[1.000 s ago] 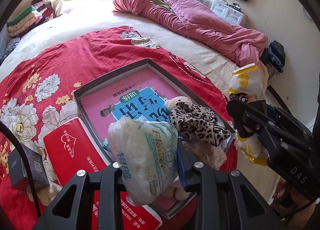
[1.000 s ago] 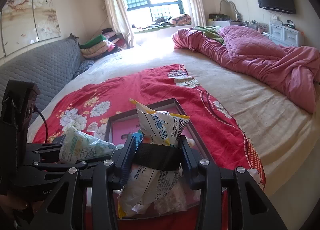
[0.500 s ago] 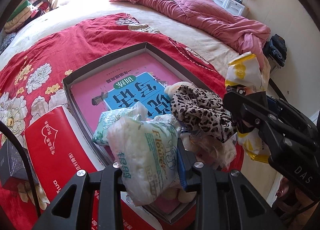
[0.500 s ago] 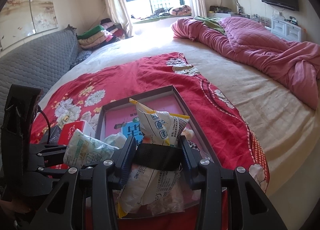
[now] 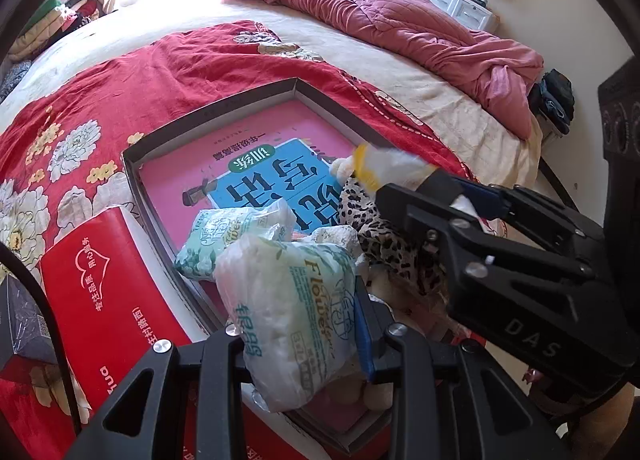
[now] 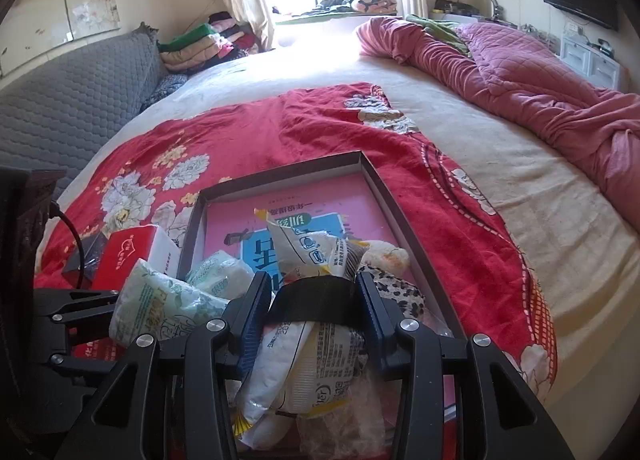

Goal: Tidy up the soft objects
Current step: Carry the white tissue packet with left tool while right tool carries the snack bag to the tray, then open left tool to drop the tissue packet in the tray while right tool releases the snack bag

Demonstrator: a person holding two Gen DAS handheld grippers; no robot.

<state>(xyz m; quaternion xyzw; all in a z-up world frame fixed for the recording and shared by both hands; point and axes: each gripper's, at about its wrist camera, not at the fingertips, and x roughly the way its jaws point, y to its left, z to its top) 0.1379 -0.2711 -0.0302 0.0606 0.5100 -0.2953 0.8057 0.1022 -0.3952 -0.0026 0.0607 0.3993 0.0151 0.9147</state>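
My left gripper (image 5: pixel 300 326) is shut on a white and green tissue pack (image 5: pixel 292 308), held just above the near corner of a shallow grey tray (image 5: pixel 212 112) on the bed. A second tissue pack (image 5: pixel 228 236) and a leopard-print plush toy (image 5: pixel 384 236) lie in the tray on a pink and blue book. In the right wrist view my right gripper (image 6: pixel 312 288) is shut on a white and yellow plastic bag (image 6: pixel 316 356), hanging over the tray's near end above the plush toy (image 6: pixel 388 256). The left gripper (image 6: pixel 112 308) shows at the left with its pack (image 6: pixel 160 308).
A red tissue box (image 5: pixel 104 284) and a dark box (image 5: pixel 20 324) lie left of the tray on the red floral cover (image 5: pixel 160 72). A pink quilt (image 6: pixel 540 80) is bunched on the bed's far right. The bed edge drops off just right of the tray.
Both grippers have sunk toward the tray with their loads. The right gripper and its bag swung in over the leopard plush. The second tissue pack came into view.
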